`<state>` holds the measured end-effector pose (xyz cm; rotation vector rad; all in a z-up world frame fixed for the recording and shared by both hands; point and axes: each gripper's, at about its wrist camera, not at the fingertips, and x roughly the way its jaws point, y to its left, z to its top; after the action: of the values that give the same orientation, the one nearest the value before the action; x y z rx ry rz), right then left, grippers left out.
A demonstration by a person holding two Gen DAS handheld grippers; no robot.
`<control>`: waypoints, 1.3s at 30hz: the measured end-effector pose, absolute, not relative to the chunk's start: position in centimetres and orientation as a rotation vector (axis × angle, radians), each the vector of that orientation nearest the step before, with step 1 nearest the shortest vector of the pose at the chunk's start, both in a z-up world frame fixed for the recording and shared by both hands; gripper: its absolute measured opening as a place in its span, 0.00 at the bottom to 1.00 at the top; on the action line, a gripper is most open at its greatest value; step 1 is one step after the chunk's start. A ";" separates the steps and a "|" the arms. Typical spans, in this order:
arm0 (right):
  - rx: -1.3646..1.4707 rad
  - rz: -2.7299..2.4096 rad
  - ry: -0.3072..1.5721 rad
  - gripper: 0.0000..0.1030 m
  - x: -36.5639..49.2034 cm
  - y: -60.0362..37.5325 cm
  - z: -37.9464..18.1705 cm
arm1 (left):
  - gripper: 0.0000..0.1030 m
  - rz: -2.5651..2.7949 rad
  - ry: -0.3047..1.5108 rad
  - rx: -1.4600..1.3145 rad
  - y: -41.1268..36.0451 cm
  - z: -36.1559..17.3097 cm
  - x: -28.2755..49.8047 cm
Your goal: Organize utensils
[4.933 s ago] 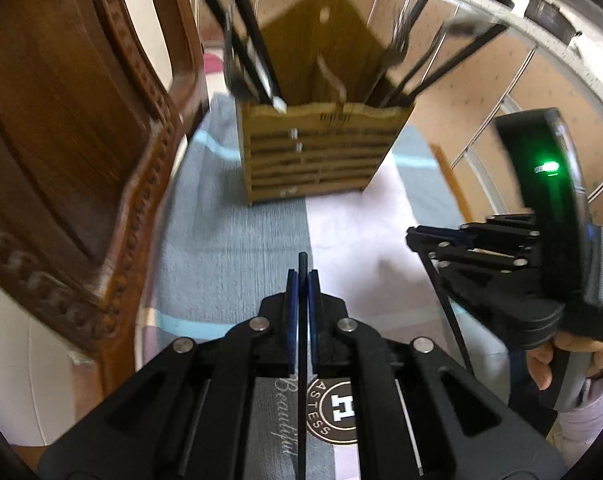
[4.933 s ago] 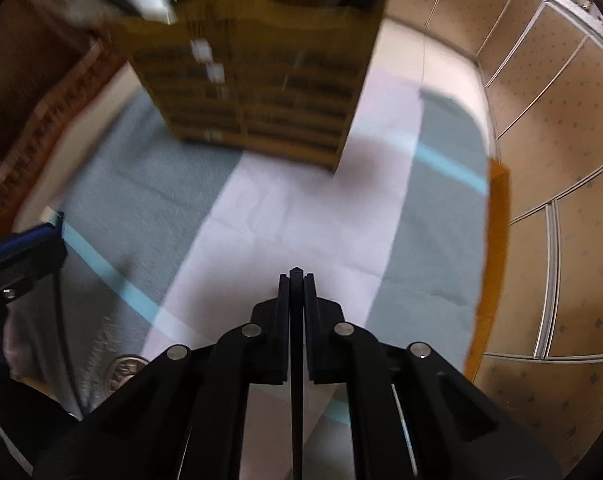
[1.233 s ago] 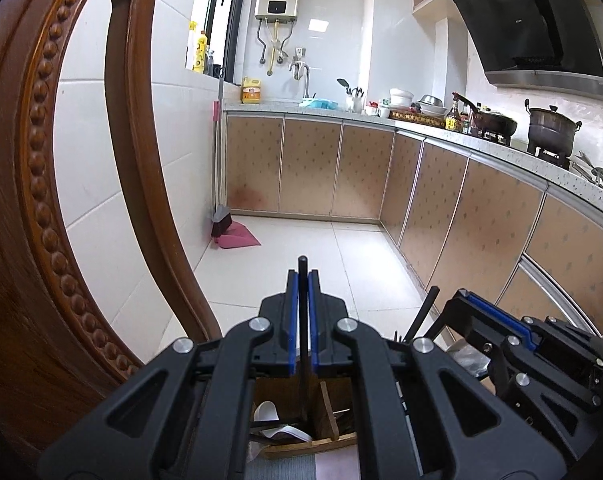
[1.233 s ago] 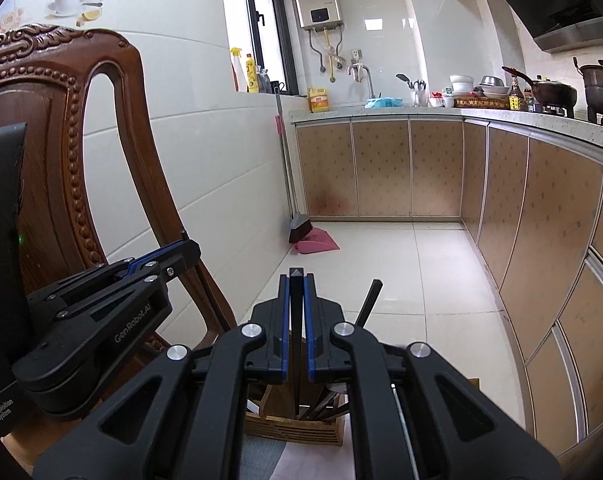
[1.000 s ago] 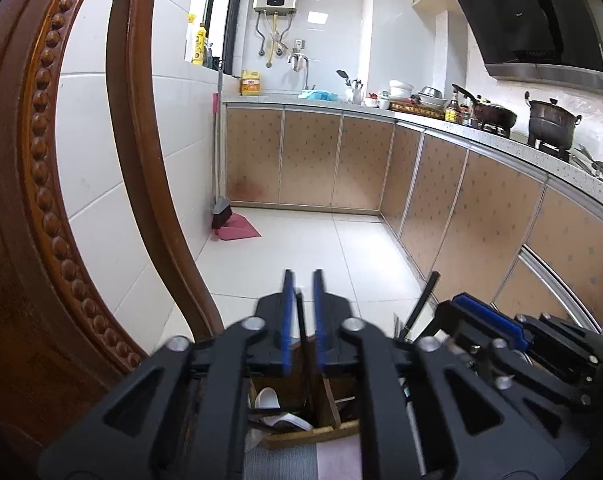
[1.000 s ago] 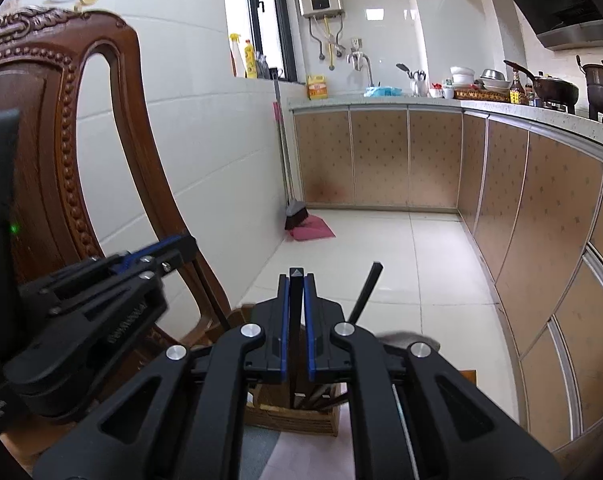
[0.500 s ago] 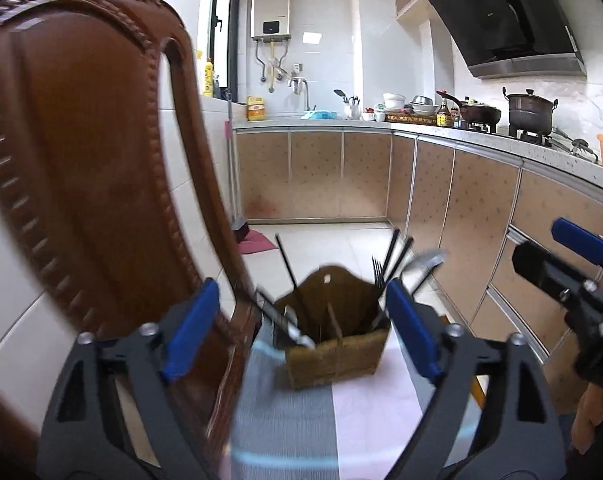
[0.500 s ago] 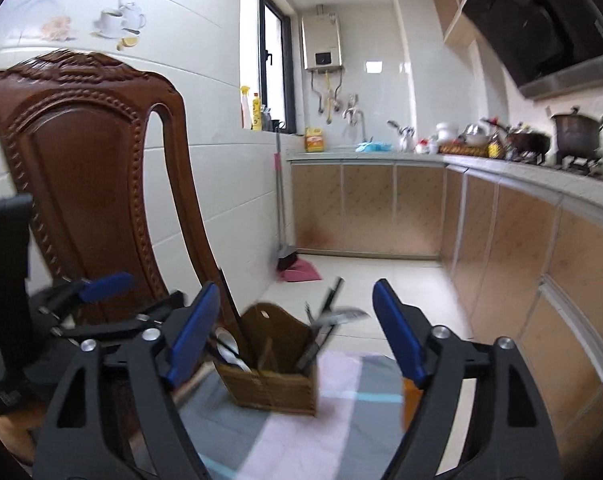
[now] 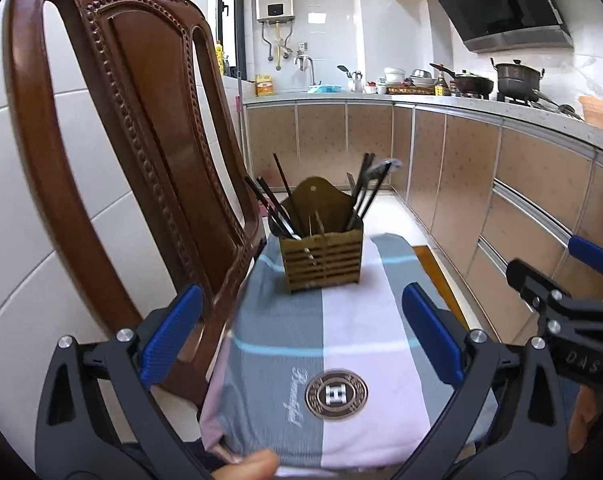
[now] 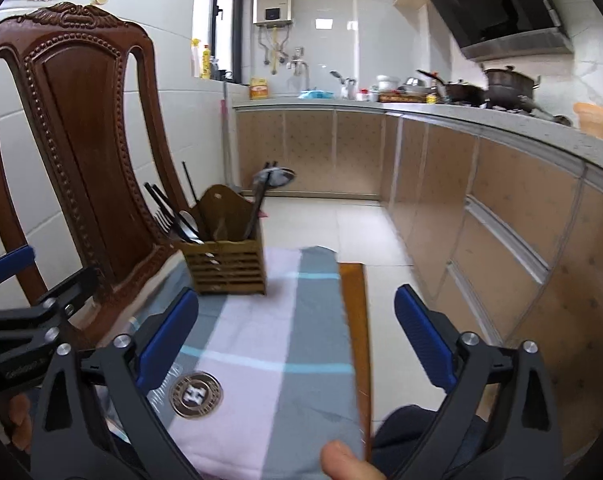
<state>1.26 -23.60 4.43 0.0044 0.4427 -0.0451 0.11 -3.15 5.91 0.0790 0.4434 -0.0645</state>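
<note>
A brown slatted utensil holder (image 9: 323,258) stands at the far end of a striped cloth (image 9: 321,344); it also shows in the right wrist view (image 10: 227,266). Dark chopsticks (image 9: 279,204), forks and spoons (image 9: 371,188) stand in its compartments. My left gripper (image 9: 301,338) is wide open and empty, well back from the holder. My right gripper (image 10: 297,336) is wide open and empty, also back from the holder (image 10: 227,266). The right gripper shows at the right edge of the left wrist view (image 9: 561,300).
A carved wooden chair back (image 9: 149,152) rises close on the left of the cloth. The wooden seat edge (image 10: 357,320) shows on the cloth's right. Kitchen cabinets (image 9: 501,208) run along the right, across tiled floor. A fingertip (image 10: 341,460) shows at the near edge.
Both grippers were shut on thin dark utensils over the holder. Both have opened wide and pulled back and up. The utensils now stand in the holder.
</note>
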 end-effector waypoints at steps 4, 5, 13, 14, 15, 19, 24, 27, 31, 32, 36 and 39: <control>-0.005 -0.053 0.440 0.96 0.0 -23.2 4.7 | 0.96 -0.065 0.420 0.081 -3.1 6.5 -1.4; -0.010 -0.057 0.437 0.96 -0.2 -23.2 4.8 | 0.96 -0.064 0.415 0.080 -3.0 6.7 -1.6; -0.031 -0.071 0.421 0.97 -0.8 -22.5 5.4 | 0.96 -0.058 0.406 0.060 -2.3 7.4 -2.0; -0.034 -0.073 0.420 0.97 -0.8 -22.4 5.5 | 0.96 -0.058 0.406 0.059 -2.2 7.4 -2.1; -0.036 -0.074 0.419 0.97 -0.8 -22.3 5.5 | 0.96 -0.058 0.406 0.059 -2.1 7.3 -2.1; -0.033 -0.071 0.415 0.97 -0.9 -22.2 5.5 | 0.96 -0.058 0.406 0.059 -2.1 7.3 -2.1; -0.032 -0.071 0.414 0.97 -0.9 -22.2 5.6 | 0.96 -0.057 0.404 0.060 -2.1 7.3 -2.3; -0.032 -0.071 0.414 0.97 -0.9 -22.2 5.6 | 0.96 -0.060 0.404 0.060 -2.1 7.3 -2.3; -0.033 -0.072 0.412 0.97 -1.0 -22.2 5.6 | 0.96 -0.063 0.402 0.061 -2.0 7.4 -2.4; -0.032 -0.072 0.411 0.97 -1.0 -22.2 5.6 | 0.96 -0.062 0.402 0.061 -2.0 7.4 -2.4; -0.031 -0.074 0.407 0.97 -1.0 -22.1 5.7 | 0.96 -0.063 0.401 0.062 -2.0 7.5 -2.5; -0.031 -0.074 0.407 0.97 -1.0 -22.1 5.8 | 0.96 -0.062 0.400 0.062 -2.0 7.5 -2.5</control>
<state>-1.04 -22.10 5.77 -0.0313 0.4070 -0.0737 -2.53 -1.97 7.49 0.0624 0.4004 -0.0619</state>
